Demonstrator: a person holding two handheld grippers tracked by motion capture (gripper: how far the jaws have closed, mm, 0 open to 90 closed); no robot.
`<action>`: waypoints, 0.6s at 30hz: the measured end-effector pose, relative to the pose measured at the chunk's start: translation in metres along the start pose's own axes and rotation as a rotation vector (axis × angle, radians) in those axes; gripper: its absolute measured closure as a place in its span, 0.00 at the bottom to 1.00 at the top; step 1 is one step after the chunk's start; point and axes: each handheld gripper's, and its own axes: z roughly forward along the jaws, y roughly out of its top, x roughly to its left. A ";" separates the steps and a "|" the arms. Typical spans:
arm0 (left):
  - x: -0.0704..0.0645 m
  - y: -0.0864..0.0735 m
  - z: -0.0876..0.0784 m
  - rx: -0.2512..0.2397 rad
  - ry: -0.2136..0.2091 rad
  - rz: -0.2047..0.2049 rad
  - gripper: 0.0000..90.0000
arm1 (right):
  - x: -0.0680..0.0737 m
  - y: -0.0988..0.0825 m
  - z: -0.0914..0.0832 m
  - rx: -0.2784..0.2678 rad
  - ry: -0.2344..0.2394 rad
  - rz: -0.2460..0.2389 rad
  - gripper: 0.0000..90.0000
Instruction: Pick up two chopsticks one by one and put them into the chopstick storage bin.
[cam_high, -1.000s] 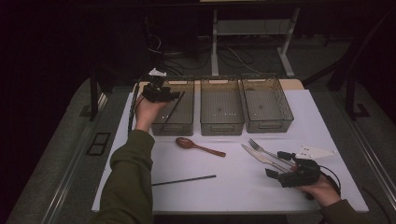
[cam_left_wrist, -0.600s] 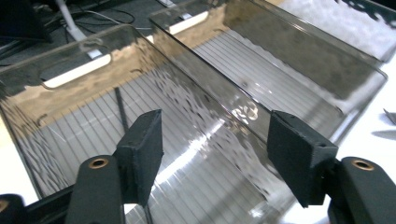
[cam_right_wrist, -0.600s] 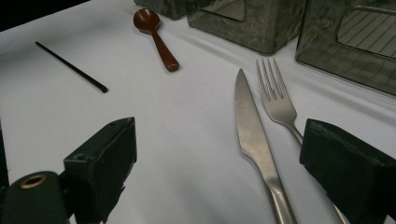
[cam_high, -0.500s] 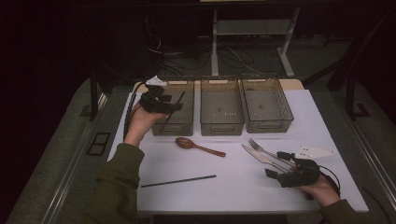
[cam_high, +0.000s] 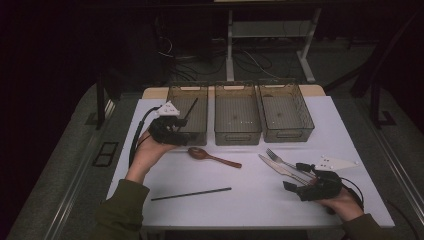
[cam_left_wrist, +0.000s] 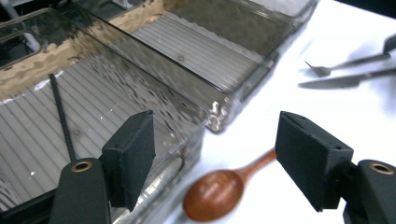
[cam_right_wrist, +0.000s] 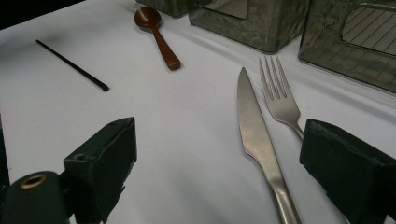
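Note:
My left gripper (cam_high: 187, 135) (cam_left_wrist: 215, 154) hovers at the front wall of the left bin (cam_high: 188, 85) (cam_left_wrist: 140, 60). Its jaws have just been opening and nothing is between them. A black chopstick (cam_high: 191, 107) (cam_left_wrist: 60, 116) lies inside that bin. Just past the jaws, a brown wooden spoon (cam_high: 212, 157) (cam_left_wrist: 217, 193) (cam_right_wrist: 156, 35) rests on the white table. My right gripper (cam_high: 294, 176) (cam_right_wrist: 224, 154) stands open and empty low over the table at the front right. It points at a steel knife (cam_high: 280, 170) (cam_right_wrist: 257, 135) and fork (cam_high: 280, 159) (cam_right_wrist: 278, 95).
A second black chopstick (cam_high: 192, 193) (cam_right_wrist: 72, 65) lies on the table (cam_high: 250, 205) near the front. The middle bin (cam_high: 237, 132) and the right bin (cam_high: 287, 135) stand beside the left one along the back. Dark floor surrounds the table.
My left gripper has drawn back from over the left bin to its front edge, with its jaws wider apart. The right gripper has stayed in place.

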 end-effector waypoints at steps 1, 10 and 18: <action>-0.003 -0.003 0.000 -0.008 -0.005 -0.003 0.31 | 0.000 0.000 0.000 0.000 0.000 0.000 0.11; -0.031 -0.028 -0.011 -0.059 -0.058 0.049 0.37 | 0.001 0.000 0.001 0.000 0.001 0.003 0.11; -0.046 -0.054 -0.021 -0.091 -0.106 0.040 0.53 | 0.001 0.000 0.000 -0.002 0.000 0.002 0.11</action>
